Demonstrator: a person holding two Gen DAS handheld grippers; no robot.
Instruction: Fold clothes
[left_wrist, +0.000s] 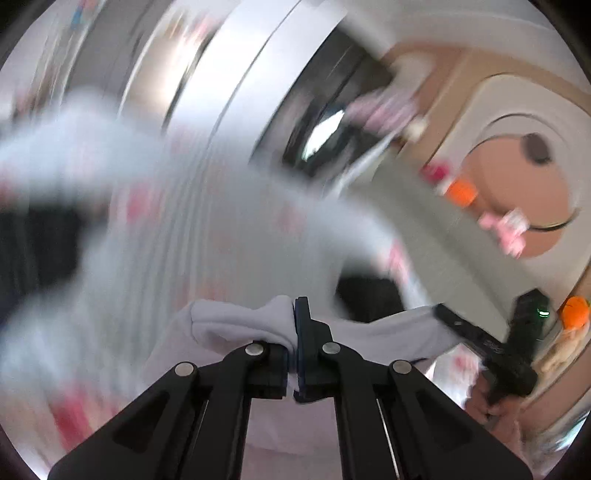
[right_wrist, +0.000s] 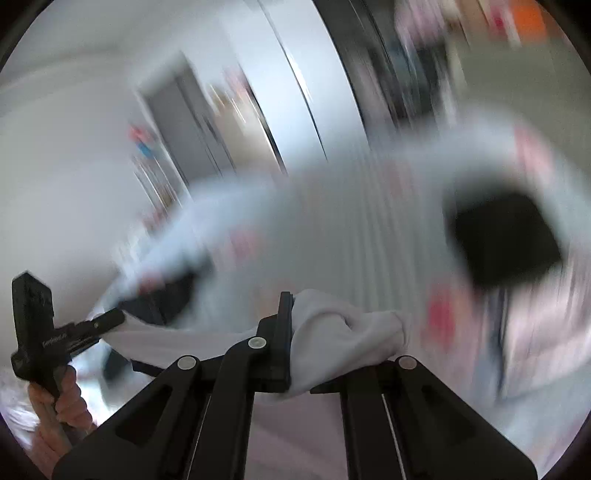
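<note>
A white garment with pink and red print (left_wrist: 207, 236) hangs in the air, heavily blurred by motion. My left gripper (left_wrist: 295, 332) is shut on a bunched edge of it. The right gripper (left_wrist: 448, 319) shows at the lower right of the left wrist view, pinching the same edge. In the right wrist view the garment (right_wrist: 351, 221) spreads ahead, and my right gripper (right_wrist: 291, 325) is shut on a bunched fold, which hides its right finger. The left gripper (right_wrist: 110, 319) shows at the lower left there, clamped on the cloth, with a hand (right_wrist: 66, 402) on its handle.
A white and tan wall panel with a round shape (left_wrist: 517, 192) and orange items (left_wrist: 461, 194) lies to the right. A grey band and dark opening (left_wrist: 332, 122) run behind the garment. A grey door (right_wrist: 184, 122) shows in the right wrist view.
</note>
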